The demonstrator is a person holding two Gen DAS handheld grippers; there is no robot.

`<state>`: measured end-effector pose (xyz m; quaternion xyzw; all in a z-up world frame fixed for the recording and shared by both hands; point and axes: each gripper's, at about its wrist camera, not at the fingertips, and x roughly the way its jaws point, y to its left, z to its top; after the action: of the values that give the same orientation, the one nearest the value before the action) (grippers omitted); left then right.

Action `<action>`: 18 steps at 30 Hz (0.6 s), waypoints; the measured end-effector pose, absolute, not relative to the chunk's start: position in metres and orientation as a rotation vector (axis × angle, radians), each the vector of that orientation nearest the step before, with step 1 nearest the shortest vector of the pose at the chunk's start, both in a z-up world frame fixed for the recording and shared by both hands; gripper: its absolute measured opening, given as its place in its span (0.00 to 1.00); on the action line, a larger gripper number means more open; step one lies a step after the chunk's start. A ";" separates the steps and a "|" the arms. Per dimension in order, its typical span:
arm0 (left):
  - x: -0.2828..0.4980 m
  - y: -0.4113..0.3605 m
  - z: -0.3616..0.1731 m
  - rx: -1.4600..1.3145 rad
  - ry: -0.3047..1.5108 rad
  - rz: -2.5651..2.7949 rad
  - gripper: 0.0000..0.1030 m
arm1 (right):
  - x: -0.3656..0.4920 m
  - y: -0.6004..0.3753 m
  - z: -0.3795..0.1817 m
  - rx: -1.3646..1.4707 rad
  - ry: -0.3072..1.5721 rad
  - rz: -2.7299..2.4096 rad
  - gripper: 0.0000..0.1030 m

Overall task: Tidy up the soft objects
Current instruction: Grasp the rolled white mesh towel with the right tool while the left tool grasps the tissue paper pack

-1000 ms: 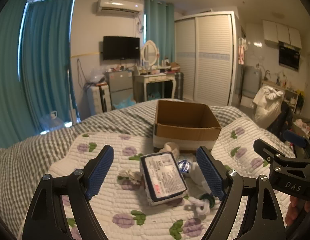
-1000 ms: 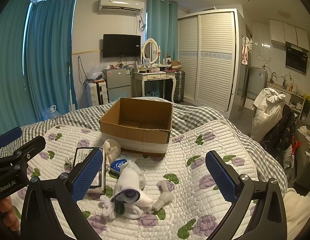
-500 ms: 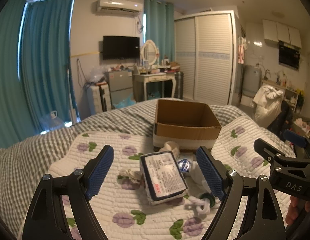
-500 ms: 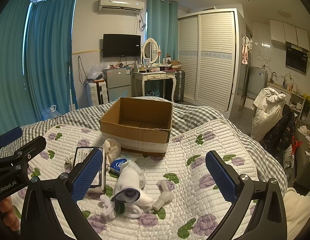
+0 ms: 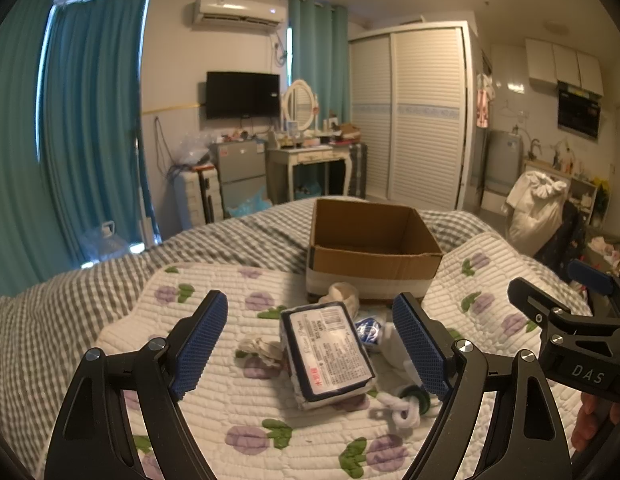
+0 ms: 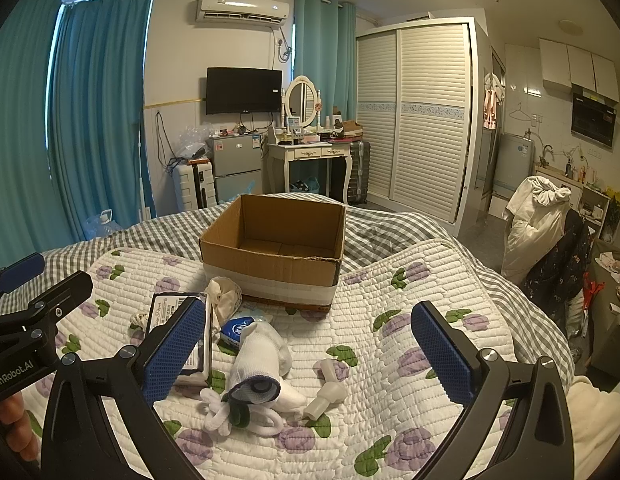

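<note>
Left wrist view: left gripper [image 5: 310,340] jaws wide, straddling one plastic-wrapped tissue pack [image 5: 329,354] on the quilted bed [image 5: 214,412]; close squarely on its long sides. Right gripper [image 6: 313,354] jaws wide, empty. One white sock [image 6: 258,364], one empty brown cardboard box [image 6: 276,264] beyond.

You are in a lived-in studio flat, working on the bed [image 6: 429,280] with its floral quilt over a grey checked cover. Teal curtains [image 6: 90,120] hang full height on the far wall beneath an air conditioner [image 6: 242,8], beside a wall-mounted television [image 6: 244,90]. You can see a white dressing table [image 6: 310,152] with an oval mirror, a small fridge [image 6: 234,164] and suitcases. A louvred sliding wardrobe [image 6: 417,112] stands to the right, and past it a kitchenette with upper cabinets [image 6: 573,68], a range hood and a sink.
</note>
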<state>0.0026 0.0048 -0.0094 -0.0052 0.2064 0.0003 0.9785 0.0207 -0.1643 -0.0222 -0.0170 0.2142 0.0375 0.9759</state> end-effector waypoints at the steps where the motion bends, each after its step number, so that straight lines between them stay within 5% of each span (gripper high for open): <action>1: 0.002 0.005 -0.010 -0.011 0.414 0.001 0.83 | 0.021 -0.164 -0.022 -0.034 0.432 0.076 1.00; 18: 0.030 0.015 -0.054 -0.035 0.599 0.086 0.83 | 0.076 -0.150 -0.064 -0.119 0.605 0.141 1.00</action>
<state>0.0299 0.0147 -0.0544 -0.0173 0.2949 0.0423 0.9544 0.0759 -0.1504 -0.0638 -0.0585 0.2977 0.0693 0.9504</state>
